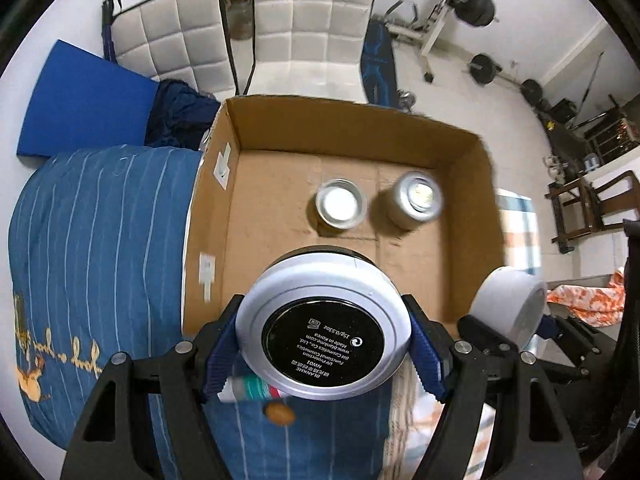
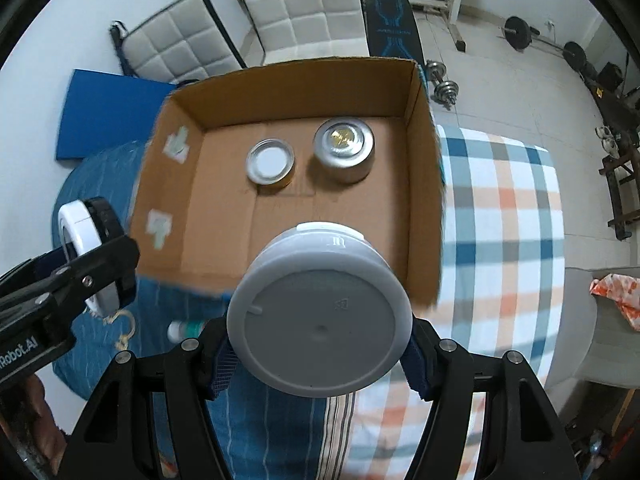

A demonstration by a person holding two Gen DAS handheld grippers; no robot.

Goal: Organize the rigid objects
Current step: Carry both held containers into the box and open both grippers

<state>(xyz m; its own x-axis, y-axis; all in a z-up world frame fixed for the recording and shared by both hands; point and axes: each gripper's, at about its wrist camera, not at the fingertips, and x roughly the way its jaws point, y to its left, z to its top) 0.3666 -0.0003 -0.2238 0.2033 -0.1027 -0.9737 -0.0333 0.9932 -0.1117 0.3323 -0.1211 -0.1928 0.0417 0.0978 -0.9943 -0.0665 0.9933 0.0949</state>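
both grippers loaded, held above the near edge of the box.

left gripper [image 1: 323,354] jaws clamp a round white compact with black label [image 1: 323,334]; right gripper [image 2: 320,354] jaws clamp a round plain white plastic jar [image 2: 319,318]. beyond them, an open brown cardboard box [image 2: 424,184] holds two silver metal tins [image 2: 271,161], side by side, near its far wall.

Right gripper [image 2: 320,354] clamped on a grey round container [image 2: 319,312], flat base toward the lens, held above the near edge of an open cardboard box [image 2: 424,184]. Inside, two silver tins: small tin [image 2: 271,163] just beside taller tin [image 2: 344,148]. At left, left gripper [image 2: 90,260] gripping a white-and-black compact [image 2: 86,236]. Underneath, blue striped bedding [image 2: 276,432] and a plaid sheet [image 2: 500,220].
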